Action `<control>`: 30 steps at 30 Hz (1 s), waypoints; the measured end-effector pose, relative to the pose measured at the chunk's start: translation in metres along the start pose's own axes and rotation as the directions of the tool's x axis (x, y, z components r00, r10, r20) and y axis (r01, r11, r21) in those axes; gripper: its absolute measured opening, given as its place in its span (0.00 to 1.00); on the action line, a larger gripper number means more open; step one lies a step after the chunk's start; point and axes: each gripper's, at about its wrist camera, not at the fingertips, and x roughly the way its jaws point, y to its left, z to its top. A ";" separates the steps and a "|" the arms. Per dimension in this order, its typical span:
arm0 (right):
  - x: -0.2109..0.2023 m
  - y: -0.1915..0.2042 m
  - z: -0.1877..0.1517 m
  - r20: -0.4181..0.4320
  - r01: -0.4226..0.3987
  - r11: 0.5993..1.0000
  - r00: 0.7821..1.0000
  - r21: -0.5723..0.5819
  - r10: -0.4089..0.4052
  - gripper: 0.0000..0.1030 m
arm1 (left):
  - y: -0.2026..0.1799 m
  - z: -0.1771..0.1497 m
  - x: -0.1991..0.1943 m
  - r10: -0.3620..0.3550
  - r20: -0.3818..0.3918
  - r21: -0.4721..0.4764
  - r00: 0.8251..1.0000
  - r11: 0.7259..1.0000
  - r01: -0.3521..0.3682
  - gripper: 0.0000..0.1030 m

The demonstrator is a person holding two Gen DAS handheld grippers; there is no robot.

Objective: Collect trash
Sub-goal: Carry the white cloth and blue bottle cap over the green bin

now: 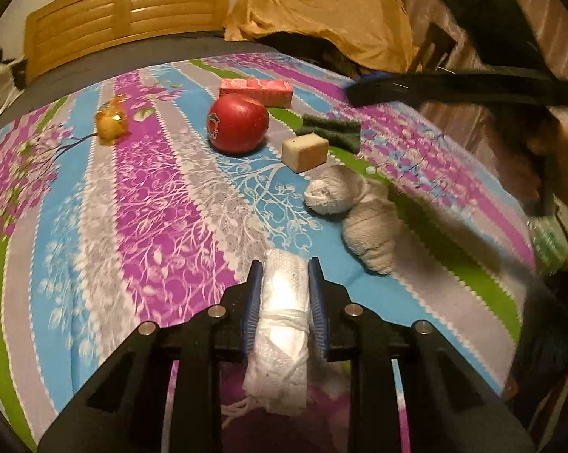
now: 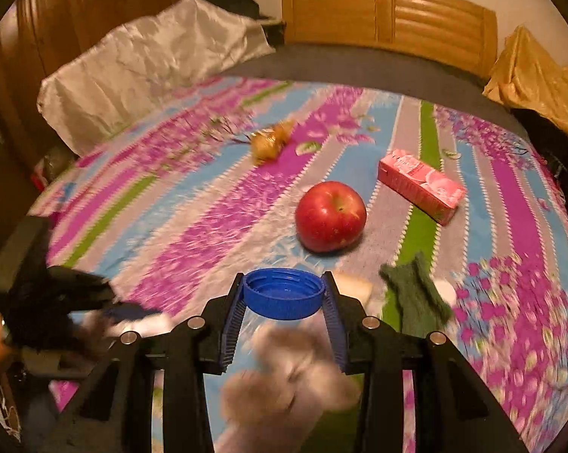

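1. The left gripper (image 1: 286, 294) has its jaws narrowed onto a white plastic bag (image 1: 282, 324), rolled and knotted, which hangs below the fingers above the near edge of the striped bedspread (image 1: 152, 204).
2. The right gripper (image 2: 284, 298) has its jaws closed on a blue bottle cap (image 2: 283, 292), open side up, gripped by its rim over the near part of the bed.
3. Risk for the cap: it is held only at two points of a round ribbed rim, so a tilt or jolt could likely pop it out onto the bedspread.
4. Risk for the bag: the slick plastic could slide through the pads, and while it stays knotted nothing can go into it.
5. Other trash candidates lie ahead: a pink carton (image 2: 422, 185) at far right, a crumpled golden wrapper (image 2: 270, 141) farther left, and crumpled tissue (image 1: 359, 211) near right.
6. The red apple (image 2: 330, 216), the beige block (image 1: 304, 152) and the green scouring pad (image 2: 416, 294) may not be trash; grabbing them would probably be an error.
7. Containers: no bin shows in either view. The bag is the only likely receptacle, and it appears shut and empty.
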 end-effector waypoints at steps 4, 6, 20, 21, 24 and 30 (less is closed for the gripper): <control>-0.051 0.012 -0.039 0.034 -0.009 0.999 0.999 0.046 0.007 0.40 | -0.016 -0.002 -0.019 0.011 0.017 -0.017 1.000 1.000 -0.011 0.22; -0.067 0.015 -0.056 0.041 0.001 0.998 0.999 0.067 -0.003 0.40 | -0.030 -0.005 -0.030 0.022 0.024 -0.025 0.999 0.999 -0.021 0.22; -0.193 0.002 -0.159 0.119 0.132 0.966 0.980 0.221 -0.161 0.40 | -0.168 0.036 -0.044 0.112 0.026 0.035 0.993 0.993 -0.113 0.22; -0.205 -0.003 -0.163 0.132 0.147 0.961 0.975 0.234 -0.181 0.40 | -0.174 0.040 -0.044 0.115 0.030 0.038 0.993 0.992 -0.117 0.22; -0.241 -0.021 -0.174 0.172 0.188 0.942 0.955 0.278 -0.242 0.40 | -0.200 0.056 -0.040 0.133 0.037 0.043 0.990 0.990 -0.135 0.22; -0.305 -0.052 -0.196 0.222 0.280 0.896 0.903 0.344 -0.367 0.40 | -0.259 0.087 -0.032 0.132 0.057 0.109 0.990 0.984 -0.138 0.22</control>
